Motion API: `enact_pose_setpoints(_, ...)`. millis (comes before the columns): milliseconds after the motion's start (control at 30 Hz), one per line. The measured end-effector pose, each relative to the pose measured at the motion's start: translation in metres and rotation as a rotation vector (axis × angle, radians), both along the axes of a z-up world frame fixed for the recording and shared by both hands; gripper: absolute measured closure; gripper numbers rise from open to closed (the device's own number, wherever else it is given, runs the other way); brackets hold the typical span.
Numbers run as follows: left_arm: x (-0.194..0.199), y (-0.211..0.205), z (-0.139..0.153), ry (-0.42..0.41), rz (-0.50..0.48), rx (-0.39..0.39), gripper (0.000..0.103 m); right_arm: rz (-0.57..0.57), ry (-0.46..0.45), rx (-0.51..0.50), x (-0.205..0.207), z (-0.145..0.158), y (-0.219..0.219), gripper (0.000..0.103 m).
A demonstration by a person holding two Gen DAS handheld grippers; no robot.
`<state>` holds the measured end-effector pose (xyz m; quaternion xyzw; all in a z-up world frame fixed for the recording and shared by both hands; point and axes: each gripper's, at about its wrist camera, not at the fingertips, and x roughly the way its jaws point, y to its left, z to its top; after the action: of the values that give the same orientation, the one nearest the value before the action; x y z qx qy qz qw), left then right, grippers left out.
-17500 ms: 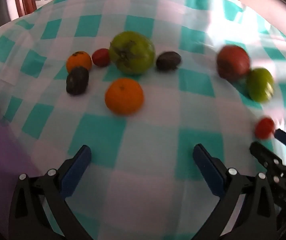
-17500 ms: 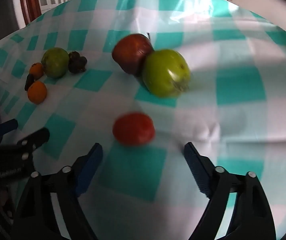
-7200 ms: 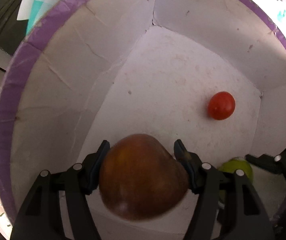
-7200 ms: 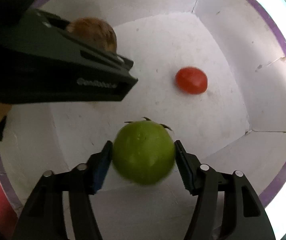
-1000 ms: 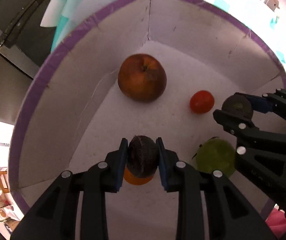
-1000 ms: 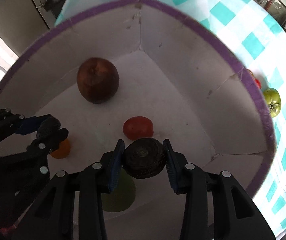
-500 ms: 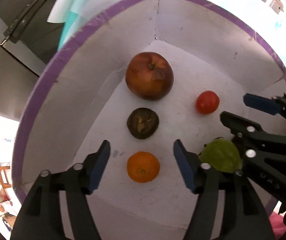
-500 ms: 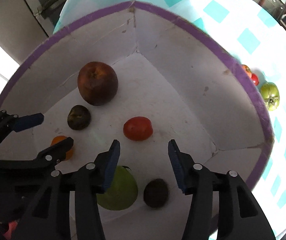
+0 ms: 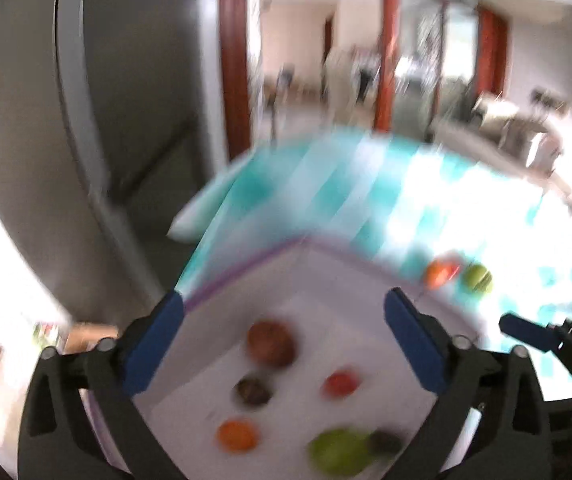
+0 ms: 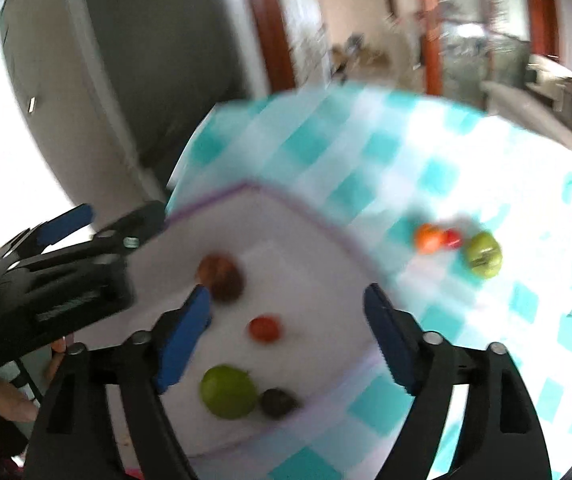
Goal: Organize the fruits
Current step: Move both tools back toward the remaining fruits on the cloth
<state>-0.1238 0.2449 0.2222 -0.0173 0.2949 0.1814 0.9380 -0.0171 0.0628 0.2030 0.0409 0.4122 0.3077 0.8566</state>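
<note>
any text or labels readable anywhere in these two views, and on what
None can be read.
Left gripper: faint pale lettering on its black side in the right wrist view, too blurred to read.
Box, fruits and checked tablecloth: no print visible; both views are motion-blurred.

A grey wall (image 9: 133, 92) stands beside red-brown door posts (image 9: 234, 52), a blurred bright room (image 10: 370, 20) beyond them
</note>
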Motion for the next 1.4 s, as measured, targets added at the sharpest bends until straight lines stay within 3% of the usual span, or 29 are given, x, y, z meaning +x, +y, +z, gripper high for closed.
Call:
enact_pose_setpoints(67,0.007,-0.038,0.015,-0.073,-0.075,0.014,0.002,-0.102,-0.003,0.016,0.014,0.001,-0.039,0.020)
enact_pose_setpoints(200,0.035,-0.109,0.017,-0.076,-0.237,-0.079,0.002,-0.306,0.100,-0.007,0.039,-0.035,-0.122,0.017)
enact_pose_setpoints(333,0.067,-0.174,-0.012,0.034,-0.364,-0.118,0.002,-0.438,0.204,-0.057,0.048,-0.082,-0.195,0.017)
enact_pose_setpoints(433,0.093,-0.224,-0.054,0.172,-0.454,-0.125,0.002,-0.465,0.249,-0.090,0.051,-0.108,-0.232,0.017)
enact_pose_setpoints(500,0.112,-0.239,-0.087,0.253,-0.463,-0.111,0.002,-0.470,0.270,-0.108,0.054,-0.128,-0.240,0.017)
enact_pose_setpoints(633,0.155,-0.230,-0.149,0.348,-0.338,-0.177,0.002,-0.450,0.301,-0.128,0.054,-0.157,-0.257,0.017)
enact_pose_setpoints(800,0.197,-0.204,-0.189,0.328,-0.217,-0.205,0.002,-0.383,0.293,-0.149,0.054,-0.179,-0.262,0.017)
enact_pose_setpoints(1133,0.254,-0.204,-0.219,0.285,-0.208,-0.146,0.002,-0.353,0.278,-0.098,0.060,-0.195,-0.259,0.017)
enact_pose_setpoints(1200,0.261,-0.203,-0.222,0.292,-0.234,-0.167,0.010,-0.353,0.272,-0.091,0.061,-0.195,-0.260,0.017)
enact_pose_setpoints(1333,0.273,-0.203,-0.219,0.269,-0.257,-0.149,0.011,-0.354,0.267,-0.074,0.064,-0.195,-0.261,0.016)
enact_pose_setpoints(1400,0.277,-0.203,-0.221,0.284,-0.275,-0.154,0.024,-0.354,0.265,-0.070,0.065,-0.195,-0.261,0.016)
